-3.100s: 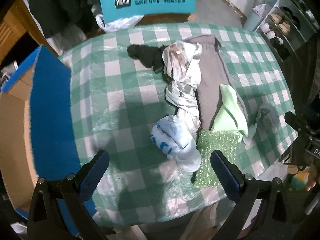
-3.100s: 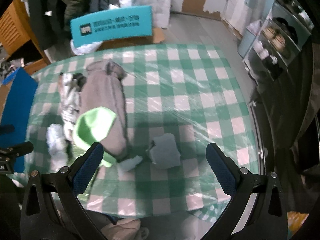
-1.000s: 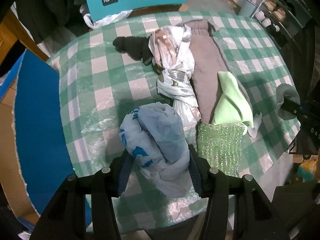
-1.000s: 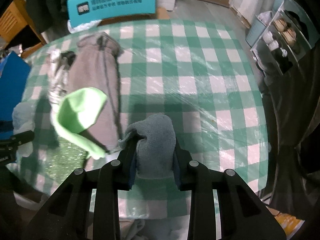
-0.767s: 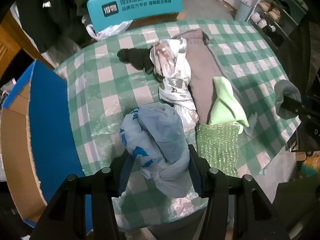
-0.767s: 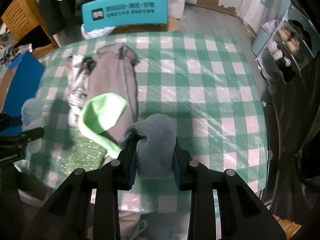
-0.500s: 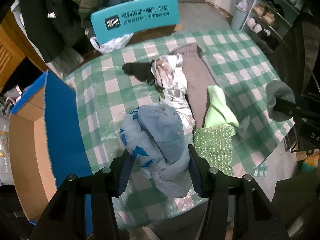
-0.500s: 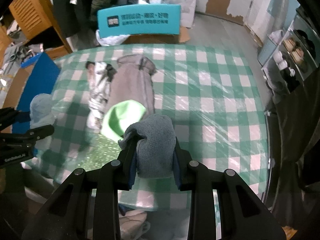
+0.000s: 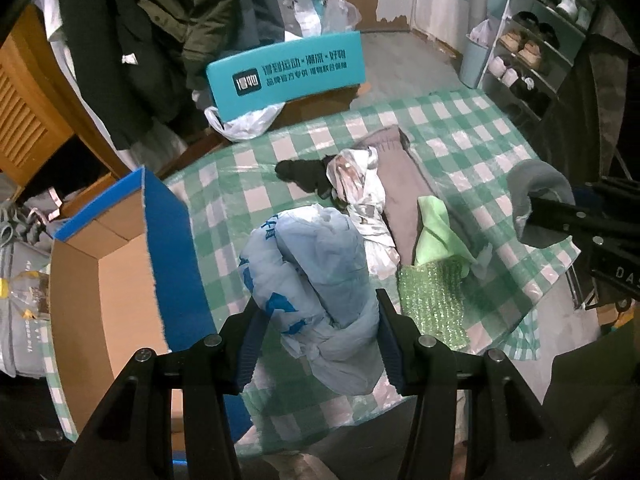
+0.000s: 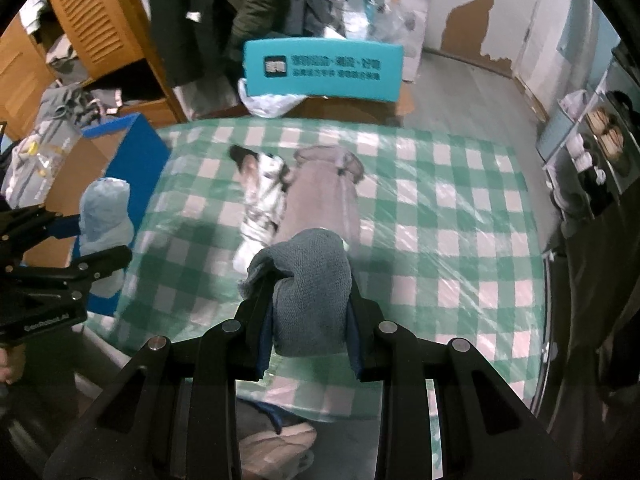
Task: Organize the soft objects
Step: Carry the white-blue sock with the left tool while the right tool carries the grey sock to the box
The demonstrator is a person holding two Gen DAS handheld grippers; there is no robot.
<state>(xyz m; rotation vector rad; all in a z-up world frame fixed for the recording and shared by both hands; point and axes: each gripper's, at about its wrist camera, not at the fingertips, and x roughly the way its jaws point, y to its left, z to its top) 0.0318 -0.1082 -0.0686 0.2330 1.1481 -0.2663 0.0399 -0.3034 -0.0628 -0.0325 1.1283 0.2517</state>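
My left gripper [image 9: 318, 332] is shut on a pale blue plastic bag bundle [image 9: 316, 280] and holds it well above the green checked table [image 9: 248, 196]. It also shows in the right wrist view [image 10: 106, 216]. My right gripper [image 10: 310, 320] is shut on a folded grey cloth [image 10: 312, 296], also lifted; that cloth shows at the right of the left wrist view [image 9: 536, 200]. On the table lie a grey garment [image 9: 400, 176], a silvery bag [image 9: 360, 188], a black sock [image 9: 300, 172], a light green cloth [image 9: 436, 228] and a green bubble-wrap sheet [image 9: 432, 304].
An open cardboard box with a blue flap [image 9: 120, 264] stands at the table's left edge. A teal chair back [image 9: 288, 72] is behind the table. Coats hang at the back left [image 9: 160, 40]. A shoe rack [image 9: 532, 48] stands at the right.
Both grippers have closed on their items and risen high above the table; the table looks smaller and farther. The cardboard box has come into fuller view on the left.
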